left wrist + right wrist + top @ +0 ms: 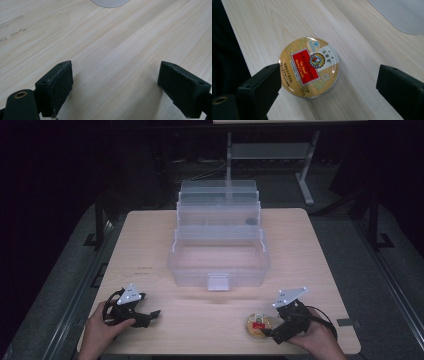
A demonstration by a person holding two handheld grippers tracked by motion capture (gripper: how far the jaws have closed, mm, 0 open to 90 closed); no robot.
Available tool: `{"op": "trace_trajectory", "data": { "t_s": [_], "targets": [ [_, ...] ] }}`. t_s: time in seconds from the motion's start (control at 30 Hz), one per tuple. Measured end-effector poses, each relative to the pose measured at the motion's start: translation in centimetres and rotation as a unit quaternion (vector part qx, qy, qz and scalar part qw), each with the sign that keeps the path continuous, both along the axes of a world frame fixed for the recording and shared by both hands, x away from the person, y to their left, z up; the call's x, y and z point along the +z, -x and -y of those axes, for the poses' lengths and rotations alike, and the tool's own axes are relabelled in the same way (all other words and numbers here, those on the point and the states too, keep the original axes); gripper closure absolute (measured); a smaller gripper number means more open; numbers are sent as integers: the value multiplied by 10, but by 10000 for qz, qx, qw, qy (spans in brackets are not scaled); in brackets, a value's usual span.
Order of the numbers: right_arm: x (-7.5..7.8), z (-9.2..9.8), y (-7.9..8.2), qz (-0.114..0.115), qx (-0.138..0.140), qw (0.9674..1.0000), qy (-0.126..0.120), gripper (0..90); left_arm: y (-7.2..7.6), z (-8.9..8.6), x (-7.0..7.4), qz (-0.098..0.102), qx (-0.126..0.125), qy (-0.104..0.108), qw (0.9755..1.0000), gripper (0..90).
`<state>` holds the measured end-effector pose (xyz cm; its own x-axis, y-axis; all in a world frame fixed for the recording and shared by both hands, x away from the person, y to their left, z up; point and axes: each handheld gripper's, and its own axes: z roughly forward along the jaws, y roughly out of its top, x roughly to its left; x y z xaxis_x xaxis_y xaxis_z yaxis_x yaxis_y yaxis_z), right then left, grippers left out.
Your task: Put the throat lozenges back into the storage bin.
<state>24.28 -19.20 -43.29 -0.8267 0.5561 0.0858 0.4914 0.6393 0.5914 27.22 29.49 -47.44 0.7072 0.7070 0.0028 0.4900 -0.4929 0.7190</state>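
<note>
jaws of our right gripper (329, 92) are standing wide, bracketing the round candy tin (309, 66) near the table's front edge; nothing gripped. we are judging approach, closing next. left gripper (115, 87) is gaping, empty, on bare table (120, 42); clear organiser box (219, 237) beyond.

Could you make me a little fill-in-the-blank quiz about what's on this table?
1. The round tin has a ____ label on its lid.
2. The tin lies nearest the ____ gripper.
3. The clear box stands with its tiers ____.
4. The left gripper has its jaws ____.

Missing words: red; right; open; open
</note>
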Motion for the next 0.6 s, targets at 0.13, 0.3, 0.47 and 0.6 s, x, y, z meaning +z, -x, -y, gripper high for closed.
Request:
{"op": "trace_trajectory", "data": {
  "t_s": [0.13, 0.3, 0.47, 0.6],
  "targets": [
    [1, -6, -2, -21, 85, 10000, 41, 55, 0, 0, 0, 1, 3, 5, 10000, 119],
    [2, -11, -2, -69, 133, 9999, 61, 55, 0, 0, 0, 1, -1, 1, 10000, 119],
    [1, -15, -3, -99, 193, 9997, 114, 55, 0, 0, 0, 0, 4, 8, 10000, 119],
    [-1, -19, -4, -113, 252, 9995, 151, 55, 0, 0, 0, 2, 4, 7, 10000, 119]
  ]
}}
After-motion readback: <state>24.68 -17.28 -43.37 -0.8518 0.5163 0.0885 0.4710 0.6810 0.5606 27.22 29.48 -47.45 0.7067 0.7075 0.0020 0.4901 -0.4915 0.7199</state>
